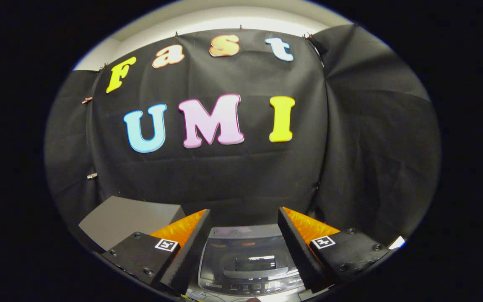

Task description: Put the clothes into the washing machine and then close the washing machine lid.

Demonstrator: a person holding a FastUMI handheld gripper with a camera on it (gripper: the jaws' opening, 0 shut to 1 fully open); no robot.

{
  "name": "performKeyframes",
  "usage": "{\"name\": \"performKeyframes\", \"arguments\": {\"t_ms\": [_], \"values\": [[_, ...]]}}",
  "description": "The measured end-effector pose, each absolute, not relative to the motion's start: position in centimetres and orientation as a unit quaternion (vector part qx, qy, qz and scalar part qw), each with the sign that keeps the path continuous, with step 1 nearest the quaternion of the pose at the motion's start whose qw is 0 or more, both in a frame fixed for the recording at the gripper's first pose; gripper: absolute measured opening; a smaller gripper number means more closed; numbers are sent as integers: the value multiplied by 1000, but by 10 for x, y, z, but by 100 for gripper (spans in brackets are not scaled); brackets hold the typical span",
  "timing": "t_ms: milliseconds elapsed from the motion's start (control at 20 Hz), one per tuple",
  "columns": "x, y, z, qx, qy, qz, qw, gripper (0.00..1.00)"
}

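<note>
Between the spread, empty fingers of the gripper [243,222], at 6 o'clock, sits the washing machine [245,260]. Its lid looks down already, so stuffing clothes in could jam.

Support surface barely visible: a thin pale strip at the foot of the washing machine [247,262], material not discernible. Washing machine stands upright on it, glossy grey lid down flat, control panel along the near edge. Grey box [126,220] just beside the machine, to its left; its base is hidden, so what bears it cannot be told
</note>
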State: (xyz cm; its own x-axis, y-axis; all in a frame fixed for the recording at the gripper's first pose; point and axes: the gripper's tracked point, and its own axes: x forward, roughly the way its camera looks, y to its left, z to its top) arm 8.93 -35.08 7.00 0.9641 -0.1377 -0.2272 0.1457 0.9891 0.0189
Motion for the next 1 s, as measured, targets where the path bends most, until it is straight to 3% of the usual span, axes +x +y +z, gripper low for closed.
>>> {"name": "performKeyframes", "arguments": {"t_ms": [300, 1000], "values": [[34, -337, 127, -4, 19, -90, 996, 99], [-15, -312, 107, -8, 11, -96, 995, 99]]}}
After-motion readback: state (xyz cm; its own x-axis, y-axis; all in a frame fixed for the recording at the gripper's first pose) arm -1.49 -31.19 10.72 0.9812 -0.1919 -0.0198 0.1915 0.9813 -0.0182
